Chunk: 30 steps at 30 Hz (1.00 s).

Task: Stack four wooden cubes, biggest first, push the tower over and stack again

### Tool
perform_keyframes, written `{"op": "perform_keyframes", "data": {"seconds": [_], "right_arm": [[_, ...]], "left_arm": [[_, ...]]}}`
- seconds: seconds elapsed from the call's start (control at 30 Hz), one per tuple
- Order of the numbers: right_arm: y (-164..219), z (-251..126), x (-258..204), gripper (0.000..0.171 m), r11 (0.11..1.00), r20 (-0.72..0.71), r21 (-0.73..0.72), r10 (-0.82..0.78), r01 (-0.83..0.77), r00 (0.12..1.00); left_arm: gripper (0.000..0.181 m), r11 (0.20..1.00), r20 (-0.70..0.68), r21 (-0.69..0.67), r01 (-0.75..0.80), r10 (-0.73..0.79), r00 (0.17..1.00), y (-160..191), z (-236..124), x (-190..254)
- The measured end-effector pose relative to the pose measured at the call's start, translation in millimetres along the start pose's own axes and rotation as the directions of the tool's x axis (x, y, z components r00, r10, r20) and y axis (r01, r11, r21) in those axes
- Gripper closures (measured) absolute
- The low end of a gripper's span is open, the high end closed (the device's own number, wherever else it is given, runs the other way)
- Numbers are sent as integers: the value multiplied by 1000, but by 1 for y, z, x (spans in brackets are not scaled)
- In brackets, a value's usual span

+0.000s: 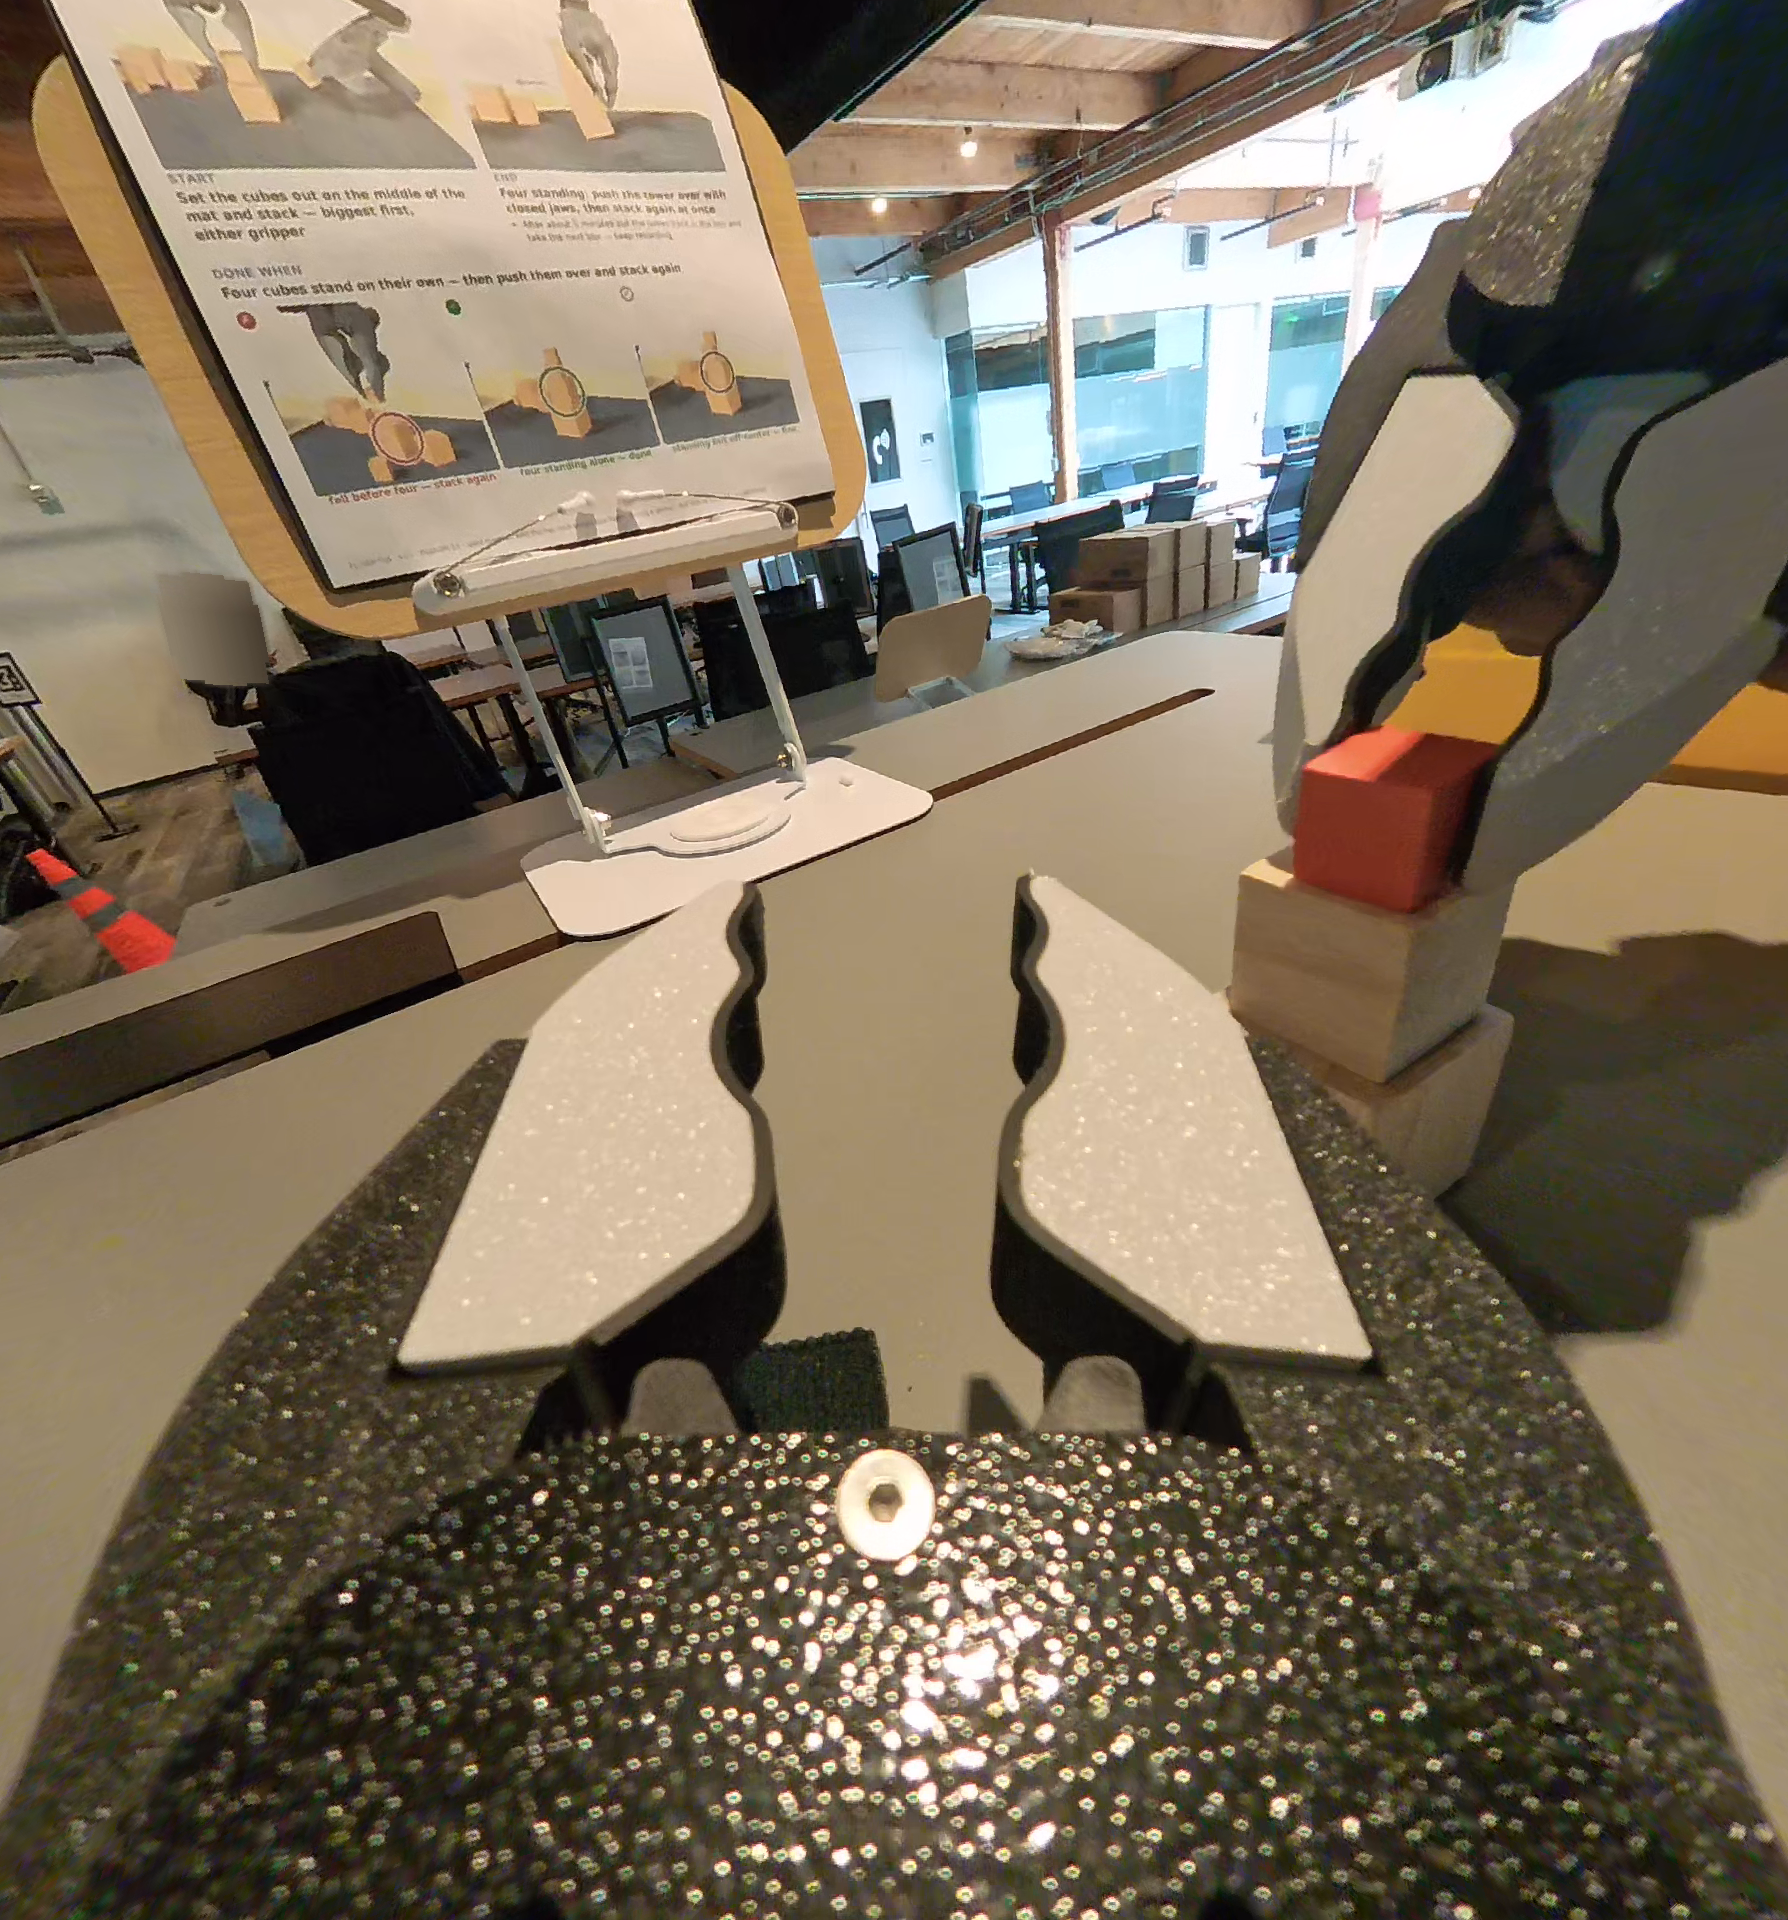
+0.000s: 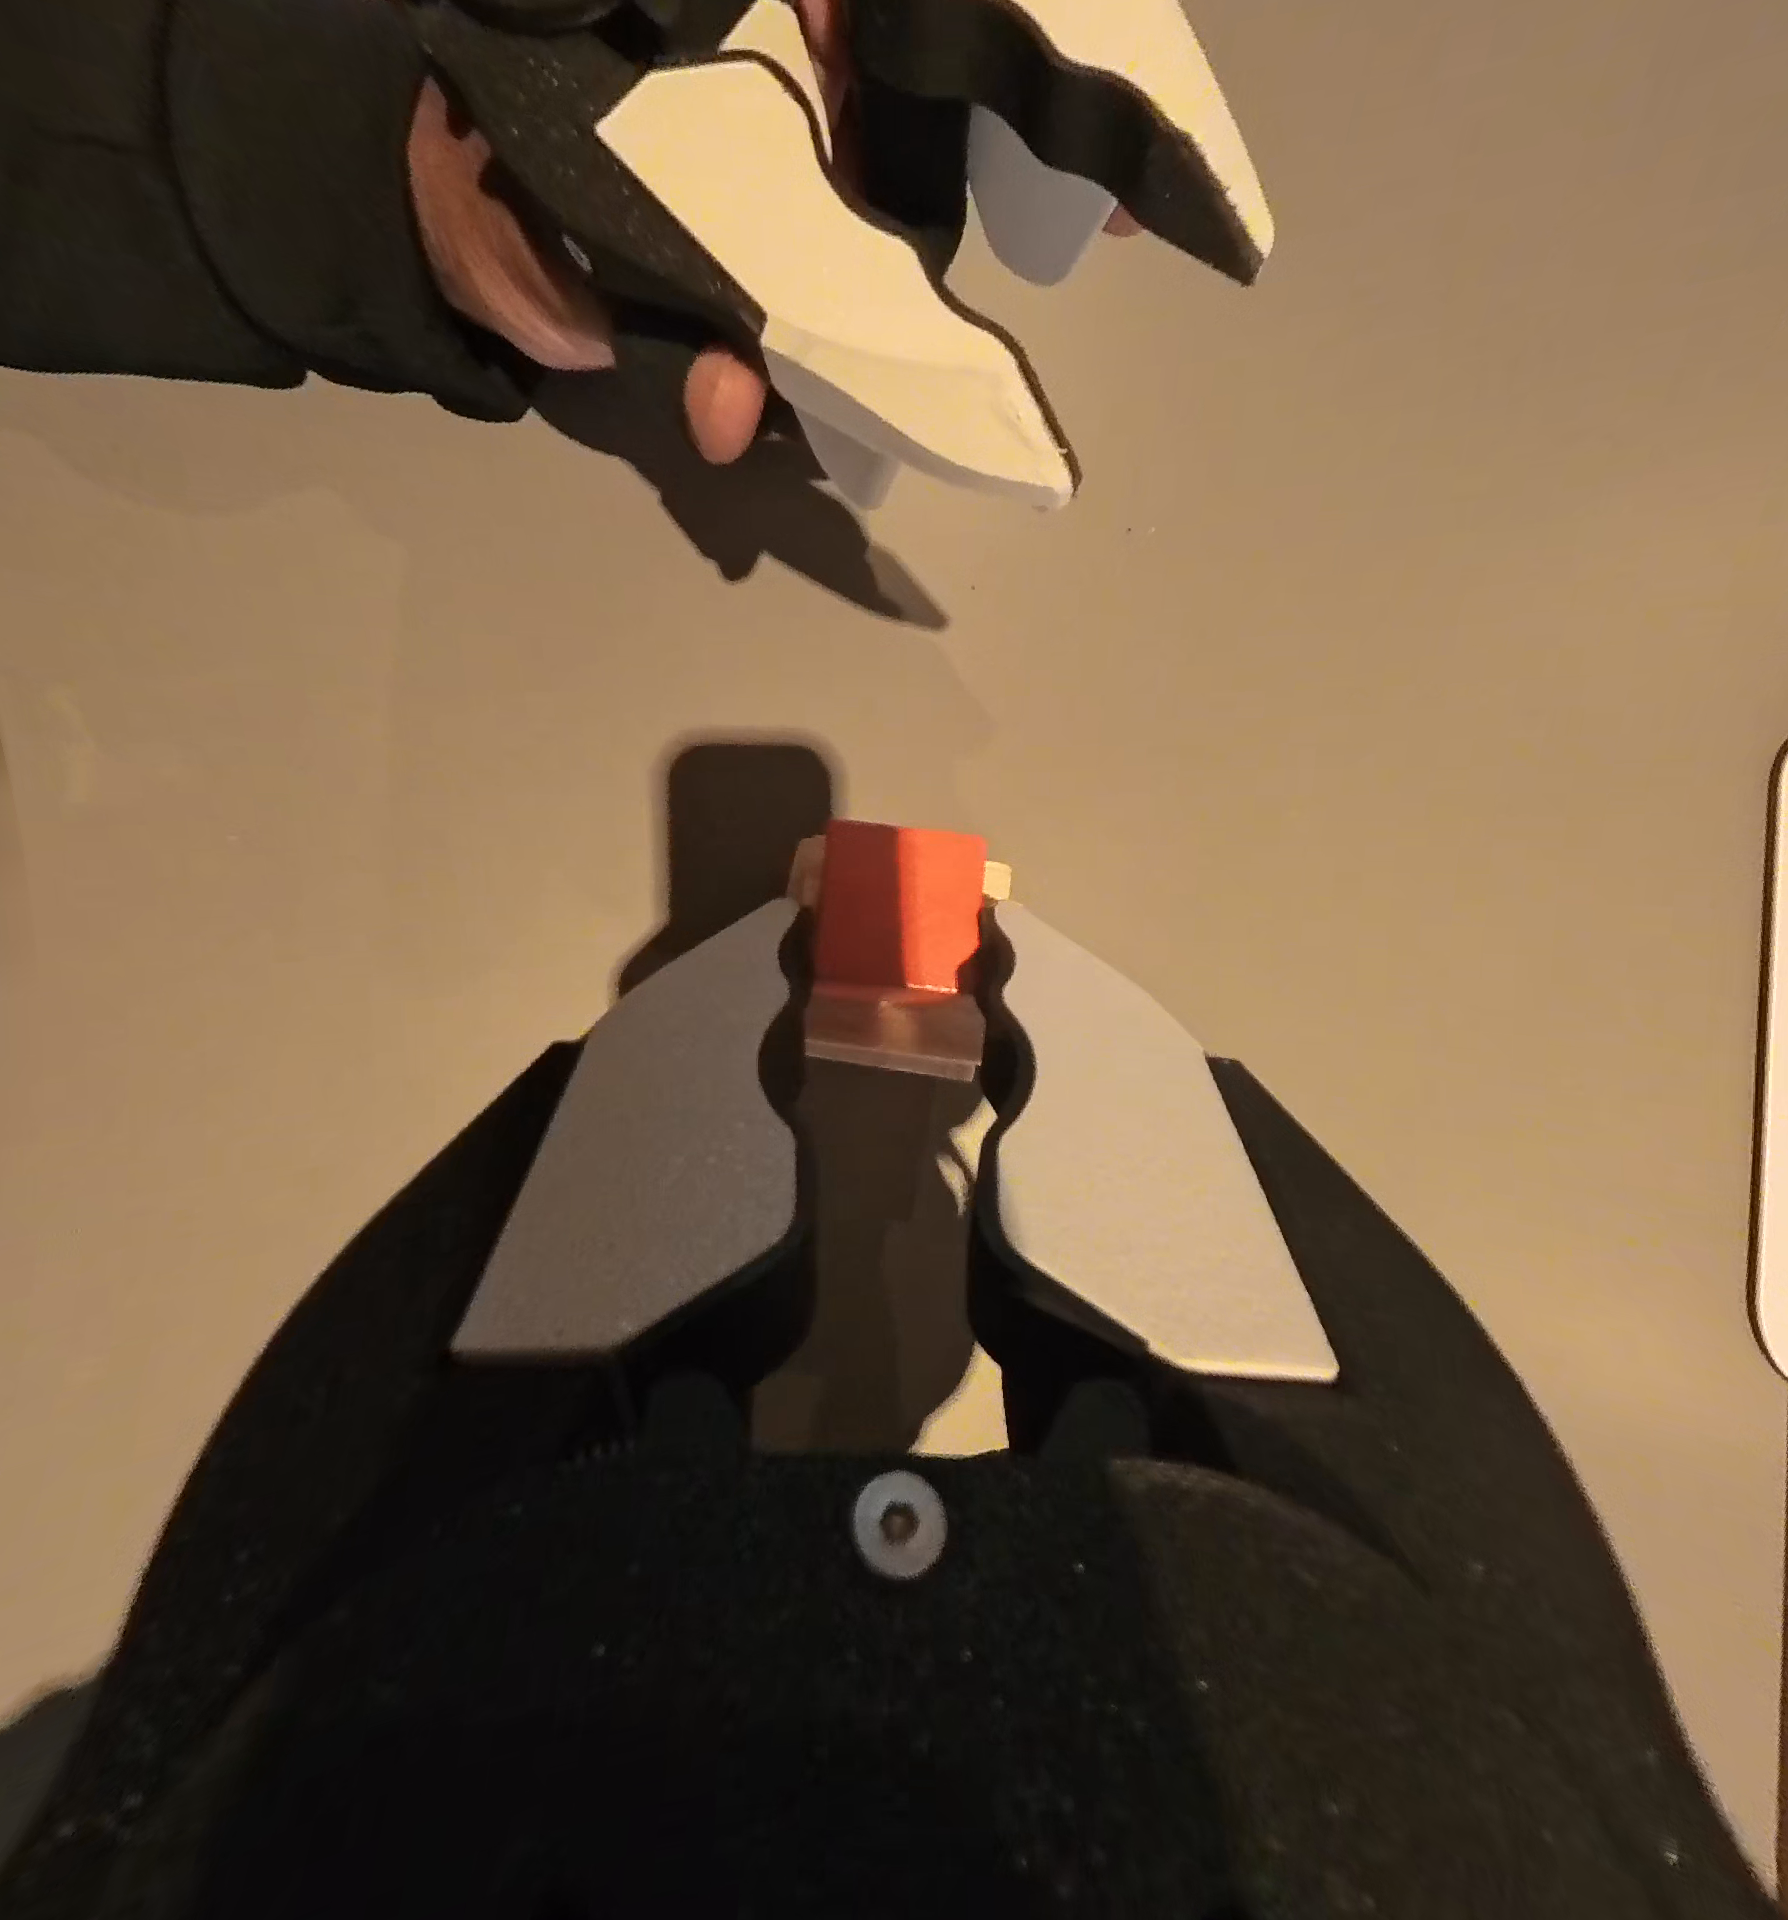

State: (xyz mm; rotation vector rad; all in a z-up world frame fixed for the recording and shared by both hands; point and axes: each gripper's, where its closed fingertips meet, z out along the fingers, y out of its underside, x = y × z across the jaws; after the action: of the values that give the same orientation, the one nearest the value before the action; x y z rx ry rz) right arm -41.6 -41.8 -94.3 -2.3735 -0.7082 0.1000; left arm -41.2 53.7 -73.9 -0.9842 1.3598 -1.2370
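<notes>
Nearest in the left wrist view, the left gripper [image 1: 885, 914] hangs over the grey table [image 1: 246, 1299], fingers spread with nothing between them. To its right stands a stack of two plain wooden cubes [image 1: 1363, 977]. On top sits the red cube [image 1: 1383, 816], clamped by the right gripper [image 2: 895, 935] from above. Farther back, a white stand [image 1: 734, 831] holds an instruction sheet [image 1: 474, 270], with office chairs and cardboard boxes [image 1: 1160, 566] beyond.

Right gripper [image 2: 895, 935] clamped on red cube [image 2: 895, 909], above pale cubes [image 2: 994, 881]; left gripper [image 2: 1108, 343] parted, well beyond red cube.
</notes>
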Motion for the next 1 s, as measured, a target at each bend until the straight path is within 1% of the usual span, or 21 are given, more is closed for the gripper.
{"op": "perform_keyframes", "data": {"seconds": [0.33,0.67,0.73,0.83,0.9,1.0], "right_arm": [[3,-2,4,141,1000,-28,-10,21,-22,999],[5,-10,-4,118,998,-13,33,54,-53,998],[9,-21,-9,113,993,-31,77,96,-93,995],[18,-44,-25,112,966,-72,202,181,-163,981],[32,-59,-40,112,927,-89,298,265,-228,960],[59,-66,-81,115,855,-39,401,375,-329,926]], "left_arm": [[137,1000,-3,-2,-8,8,1000,0,1,1],[137,1000,-5,4,-5,5,1000,0,0,1],[137,1000,0,6,-6,6,1000,-1,-1,-1],[137,1000,4,27,-3,3,1000,-5,-4,-3],[135,998,-3,55,5,-5,1000,-10,-7,-3],[135,992,-16,128,2,0,1000,-23,-13,-1]]}}
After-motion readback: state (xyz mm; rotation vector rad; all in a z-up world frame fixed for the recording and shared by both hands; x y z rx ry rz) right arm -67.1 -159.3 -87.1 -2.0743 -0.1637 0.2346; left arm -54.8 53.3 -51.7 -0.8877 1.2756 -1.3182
